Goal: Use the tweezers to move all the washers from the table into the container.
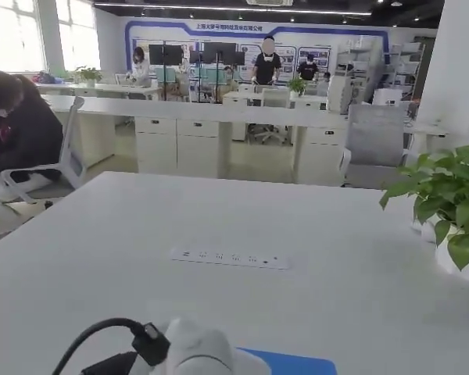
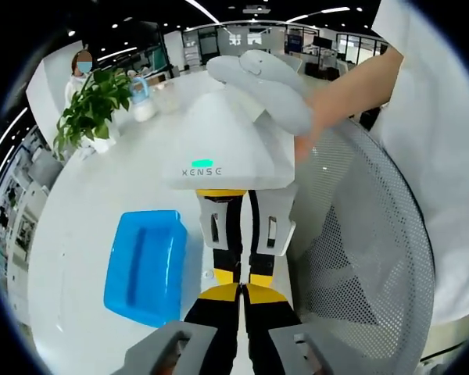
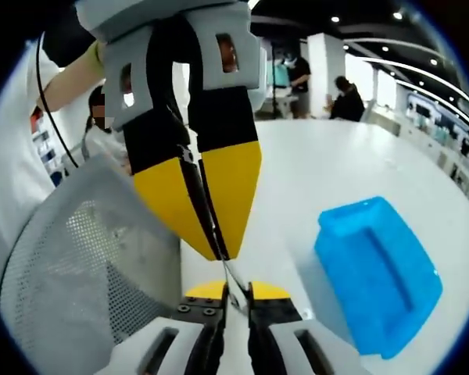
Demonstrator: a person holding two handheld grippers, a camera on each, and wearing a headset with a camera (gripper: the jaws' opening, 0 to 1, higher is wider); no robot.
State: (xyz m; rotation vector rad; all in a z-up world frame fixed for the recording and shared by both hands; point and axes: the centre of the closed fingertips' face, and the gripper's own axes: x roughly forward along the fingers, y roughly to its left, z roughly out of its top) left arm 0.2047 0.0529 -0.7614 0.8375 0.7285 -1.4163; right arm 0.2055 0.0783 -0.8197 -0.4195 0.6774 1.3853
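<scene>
Pinches the tweezers (image 3: 209,211) by the near end in the right gripper (image 3: 236,301), closed on them, and clamps the far length in the left gripper (image 3: 219,254), likewise pressed shut, with the long axis straight from one to the other. Finds the blue container (image 3: 336,258) just beside that line, further onto the table (image 3: 320,164), open side up, about equally near both.

Cut off, hidden
Blue rectangular plastic container (image 1: 289,363) cropped by the head view's near edge; thin metal tweezers (image 3: 230,280) mostly hidden inside the left claw (image 3: 219,254).
</scene>
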